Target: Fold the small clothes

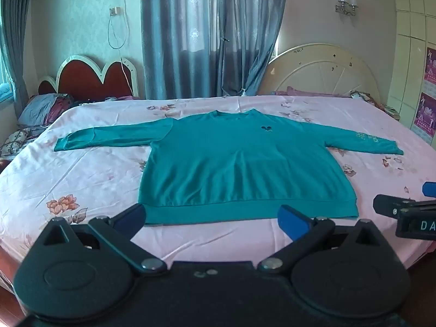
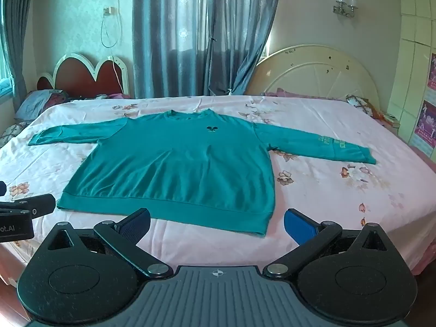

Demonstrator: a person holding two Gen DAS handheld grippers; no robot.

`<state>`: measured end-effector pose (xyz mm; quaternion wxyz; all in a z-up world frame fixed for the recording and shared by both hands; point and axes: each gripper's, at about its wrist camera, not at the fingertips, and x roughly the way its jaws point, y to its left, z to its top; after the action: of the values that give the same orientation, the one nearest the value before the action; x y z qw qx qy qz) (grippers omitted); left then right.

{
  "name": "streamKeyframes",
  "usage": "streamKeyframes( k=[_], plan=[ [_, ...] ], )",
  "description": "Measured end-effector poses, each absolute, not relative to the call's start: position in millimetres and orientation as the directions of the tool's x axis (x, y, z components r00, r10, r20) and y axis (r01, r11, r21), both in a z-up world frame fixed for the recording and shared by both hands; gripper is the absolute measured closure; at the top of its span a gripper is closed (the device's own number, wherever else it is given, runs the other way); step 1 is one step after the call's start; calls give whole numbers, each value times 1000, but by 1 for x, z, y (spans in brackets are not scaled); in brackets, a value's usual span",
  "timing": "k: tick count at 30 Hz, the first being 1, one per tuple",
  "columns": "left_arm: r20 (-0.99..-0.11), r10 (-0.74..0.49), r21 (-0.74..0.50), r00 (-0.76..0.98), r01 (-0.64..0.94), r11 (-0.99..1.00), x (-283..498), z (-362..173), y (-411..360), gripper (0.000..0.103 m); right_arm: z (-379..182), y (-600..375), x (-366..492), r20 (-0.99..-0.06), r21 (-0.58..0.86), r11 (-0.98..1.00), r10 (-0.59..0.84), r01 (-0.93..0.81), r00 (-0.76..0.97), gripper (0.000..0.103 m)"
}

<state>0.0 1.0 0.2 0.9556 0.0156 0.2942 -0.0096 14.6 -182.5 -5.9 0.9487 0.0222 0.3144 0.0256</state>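
Observation:
A teal long-sleeved sweatshirt [image 1: 239, 163] lies flat and face up on the bed, both sleeves spread out sideways, hem toward me. It also shows in the right wrist view [image 2: 174, 160]. My left gripper [image 1: 212, 219] is open and empty, hovering just before the hem's middle. My right gripper [image 2: 216, 224] is open and empty, just before the hem's right corner. The right gripper's tip shows at the right edge of the left wrist view [image 1: 403, 209]; the left gripper's tip shows at the left edge of the right wrist view [image 2: 30, 207].
The bed has a pink floral sheet [image 1: 90, 174]. A cream headboard [image 1: 321, 68] stands at the back right, a red heart-shaped headboard [image 1: 95, 79] at the back left, pillows [image 1: 41, 109] on the left and grey curtains [image 1: 207, 35] behind.

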Motion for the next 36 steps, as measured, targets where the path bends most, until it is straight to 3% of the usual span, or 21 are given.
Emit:
streamKeyframes(
  k=[36],
  plan=[
    [-564,18,51,825,13,999,6,0,6,0,-7,-175,21,-597,63,997,68,-38,799,0]
  ],
)
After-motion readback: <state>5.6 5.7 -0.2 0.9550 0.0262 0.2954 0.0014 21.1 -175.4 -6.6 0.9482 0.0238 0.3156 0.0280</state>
